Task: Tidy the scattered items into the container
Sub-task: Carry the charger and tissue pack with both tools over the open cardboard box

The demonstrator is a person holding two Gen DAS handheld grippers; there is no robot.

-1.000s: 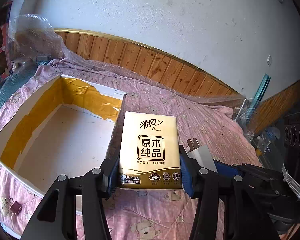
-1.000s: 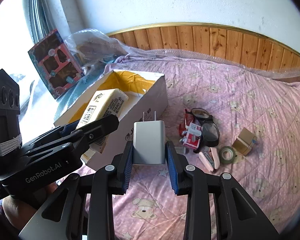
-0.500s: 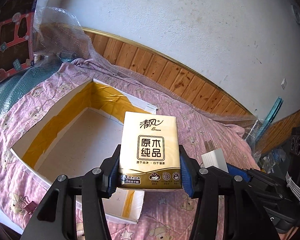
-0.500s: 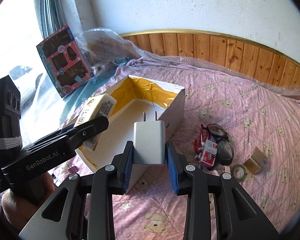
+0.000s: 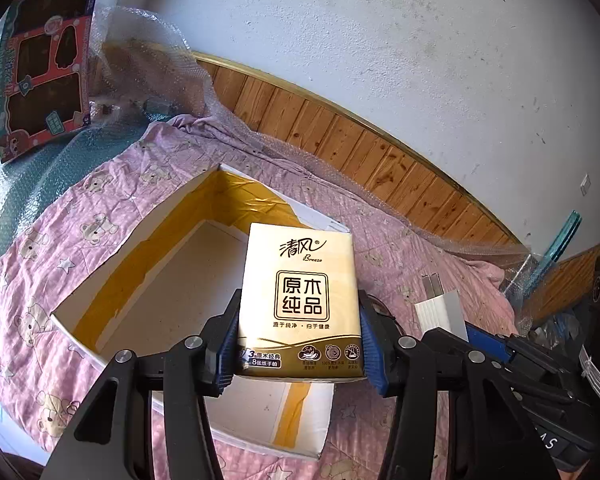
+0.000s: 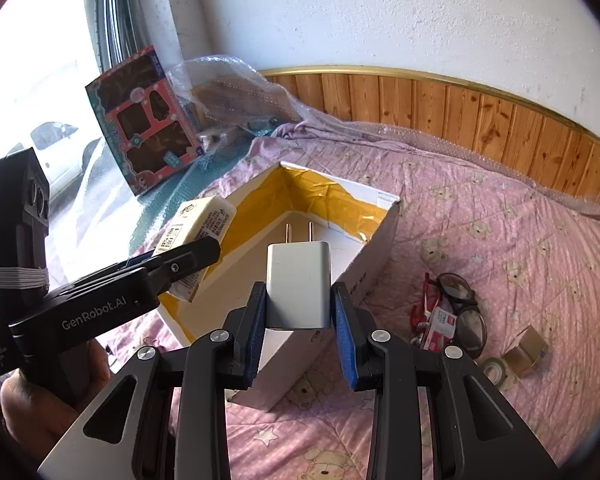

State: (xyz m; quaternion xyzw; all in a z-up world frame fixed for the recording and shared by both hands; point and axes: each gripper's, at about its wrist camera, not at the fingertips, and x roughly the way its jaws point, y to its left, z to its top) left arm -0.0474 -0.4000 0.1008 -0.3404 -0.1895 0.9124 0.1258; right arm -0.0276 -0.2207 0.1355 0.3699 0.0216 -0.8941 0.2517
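My left claw was clamped on a gold tissue pack, blue pads pressed to both its sides, pack upright with its printed face to the camera. It hung over the near right part of the open white box, above the box's near wall. The box, lined inside with yellow tape, sat on the pink bear-print quilt toward the bed's left edge; its floor looked bare where I could see it. A toy package and a heap of bubble wrap stood at the bed's far left corner, against the wall.

My right claw was closed on a white charger plug, prongs pointing up and away. It hovered over the box's near right corner. From this side my left claw, held in my hand, showed with the tissue pack over the box's left wall.

Farther right on the quilt, well apart from the box, lay a pair of glasses over a small red-and-white packet. Nearer the bed's right edge sat a roll of tape, just beside a small cardboard box.
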